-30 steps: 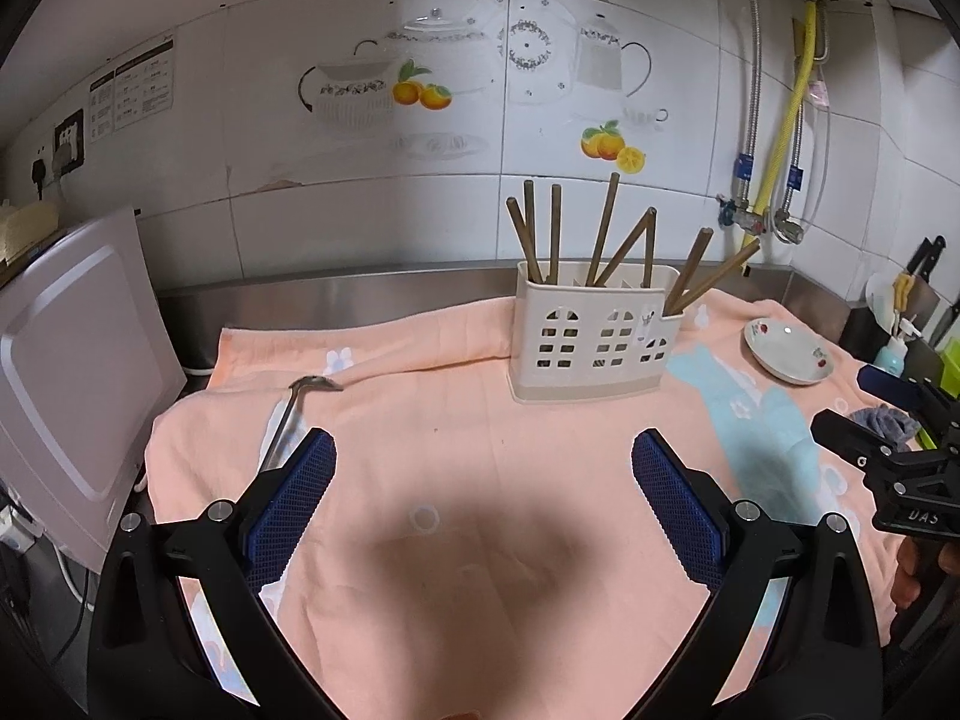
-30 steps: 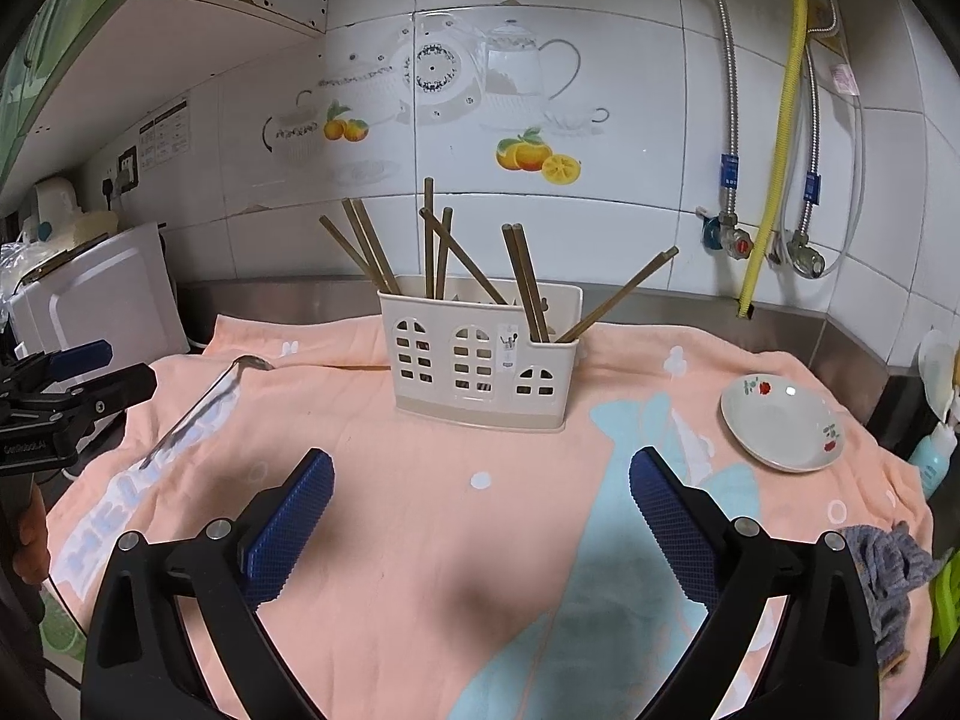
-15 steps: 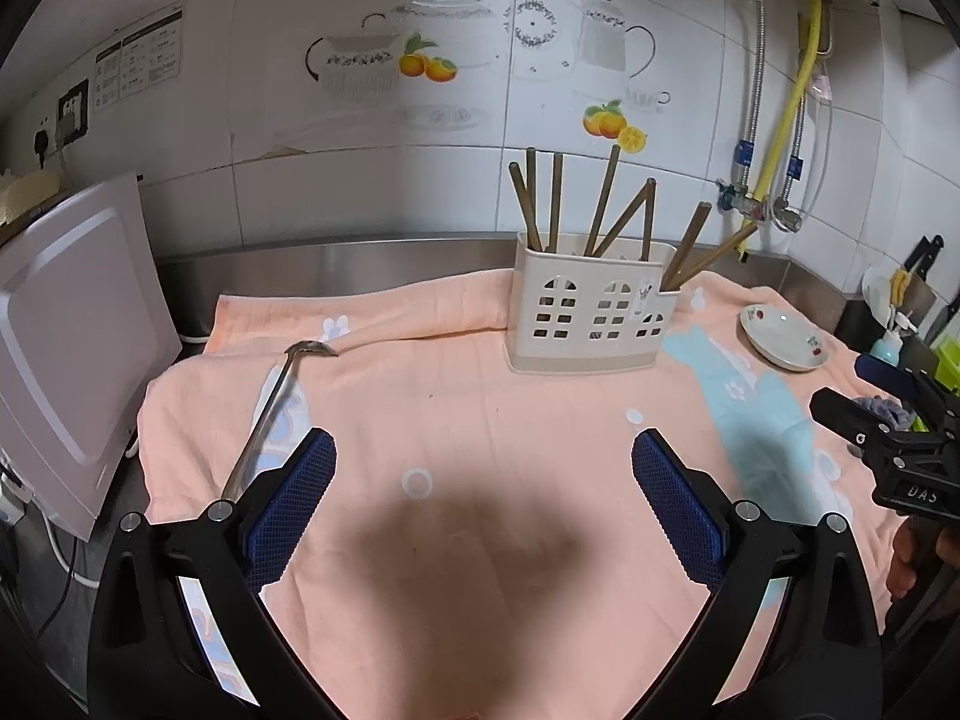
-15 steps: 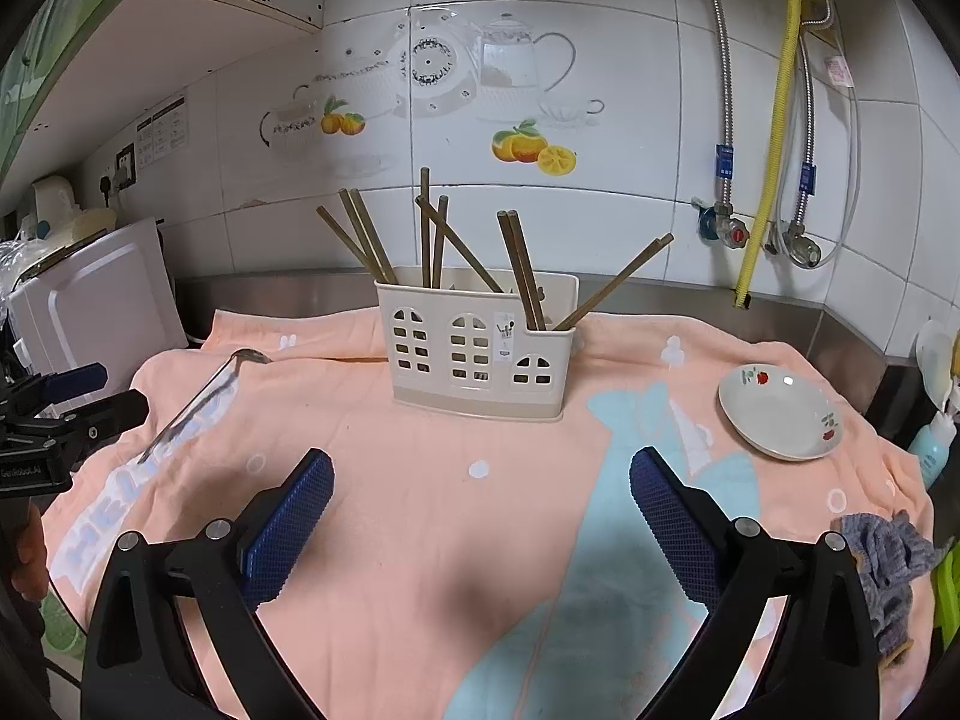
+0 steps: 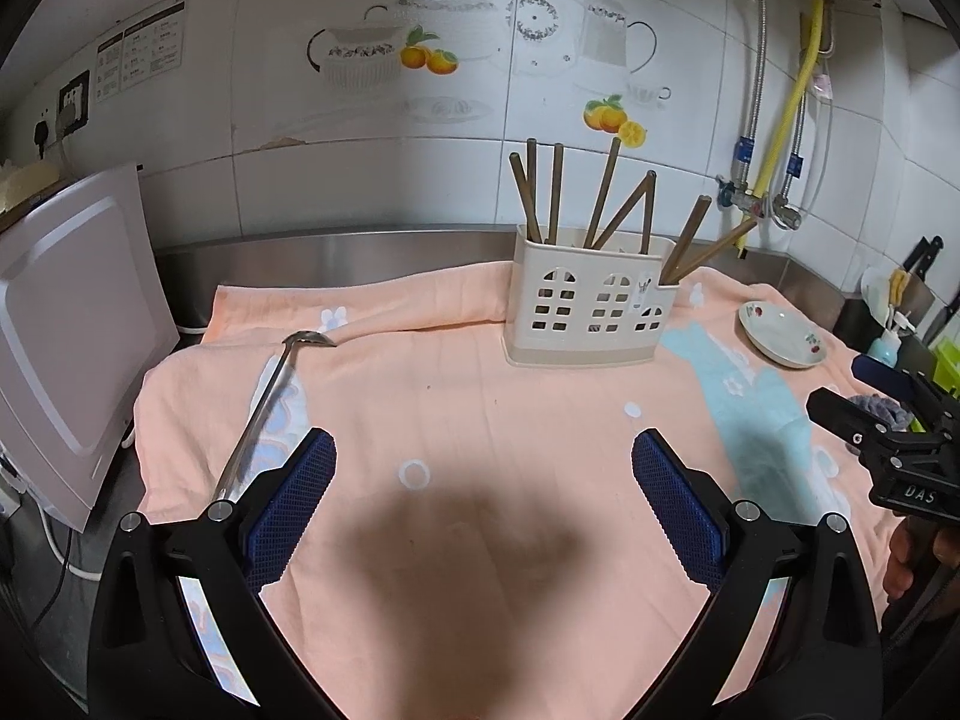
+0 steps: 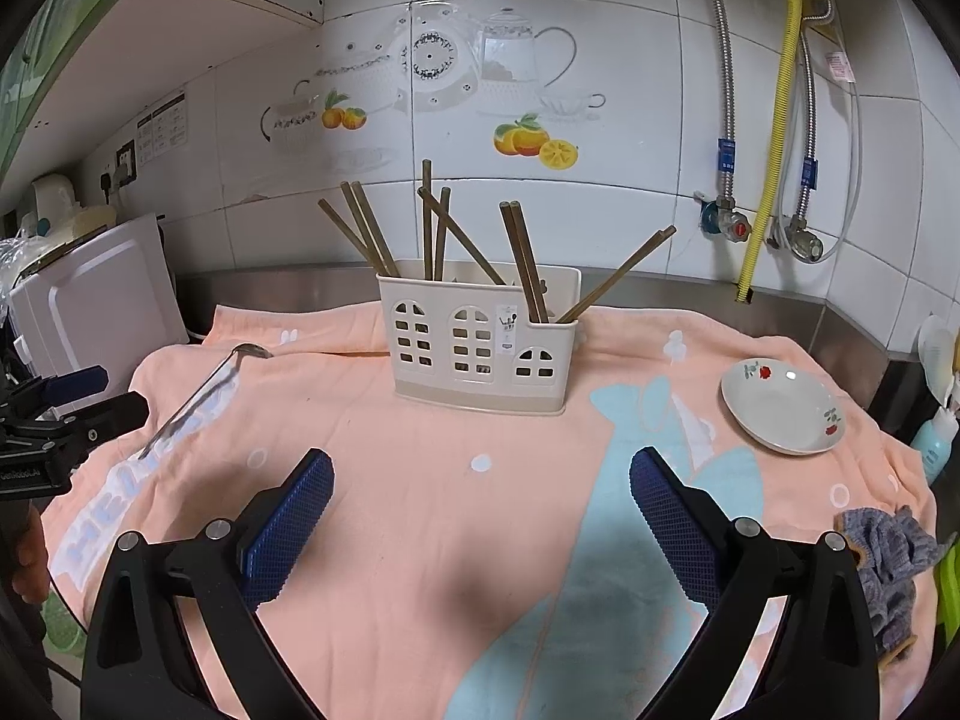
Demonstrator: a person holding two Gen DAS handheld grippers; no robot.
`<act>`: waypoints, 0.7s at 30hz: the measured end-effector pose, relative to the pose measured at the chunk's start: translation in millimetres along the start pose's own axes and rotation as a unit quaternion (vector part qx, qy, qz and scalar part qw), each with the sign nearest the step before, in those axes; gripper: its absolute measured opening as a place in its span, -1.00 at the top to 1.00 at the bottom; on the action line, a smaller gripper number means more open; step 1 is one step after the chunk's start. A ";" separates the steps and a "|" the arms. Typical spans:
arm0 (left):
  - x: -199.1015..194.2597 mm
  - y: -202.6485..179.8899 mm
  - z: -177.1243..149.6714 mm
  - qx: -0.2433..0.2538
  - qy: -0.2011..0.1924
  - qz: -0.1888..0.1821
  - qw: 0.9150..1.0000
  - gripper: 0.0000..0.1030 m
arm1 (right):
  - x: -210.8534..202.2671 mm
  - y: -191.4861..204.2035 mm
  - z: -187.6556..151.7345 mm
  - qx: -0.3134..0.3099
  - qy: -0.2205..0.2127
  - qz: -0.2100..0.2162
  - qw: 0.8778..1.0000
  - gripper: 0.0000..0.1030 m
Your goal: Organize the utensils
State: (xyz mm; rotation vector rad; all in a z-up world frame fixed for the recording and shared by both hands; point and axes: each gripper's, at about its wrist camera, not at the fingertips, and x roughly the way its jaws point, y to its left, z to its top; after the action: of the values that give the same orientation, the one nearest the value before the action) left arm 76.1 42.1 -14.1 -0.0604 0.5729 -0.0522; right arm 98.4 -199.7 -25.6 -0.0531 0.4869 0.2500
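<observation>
A cream utensil holder (image 5: 591, 315) with several brown chopsticks (image 5: 603, 198) stands at the back of the peach towel (image 5: 480, 396); it also shows in the right wrist view (image 6: 480, 342). A metal ladle (image 5: 267, 402) lies flat on the towel's left side, bowl toward the wall, and shows in the right wrist view (image 6: 198, 396). My left gripper (image 5: 483, 474) is open and empty above the towel, its left finger close to the ladle's handle end. My right gripper (image 6: 480, 492) is open and empty over the towel's right half.
A white saucer (image 6: 783, 408) lies on the towel at the right. A grey cloth (image 6: 888, 564) lies at the right edge. A white appliance (image 5: 66, 330) stands left of the towel. Pipes and valves (image 6: 762, 228) run down the tiled wall.
Both grippers have drawn back and up a little from the holder, so more of the towel shows. The ladle, holder and saucer have not moved. Both stay open.
</observation>
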 end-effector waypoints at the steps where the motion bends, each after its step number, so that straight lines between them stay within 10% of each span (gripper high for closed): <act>1: 0.5 -0.1 -0.1 0.000 0.001 0.000 1.000 -0.90 | -0.1 0.1 0.0 0.000 0.000 0.000 1.000 -0.86; 21: 7.1 -3.4 -1.5 0.003 0.009 -0.002 1.000 -0.90 | 3.7 0.7 -3.0 0.003 0.005 0.004 1.000 -0.86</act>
State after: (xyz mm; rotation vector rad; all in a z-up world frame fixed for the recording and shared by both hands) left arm 81.1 38.1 -19.0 -0.0551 0.5907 -0.0583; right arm 100.0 -198.5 -30.0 -0.0472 0.4968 0.2554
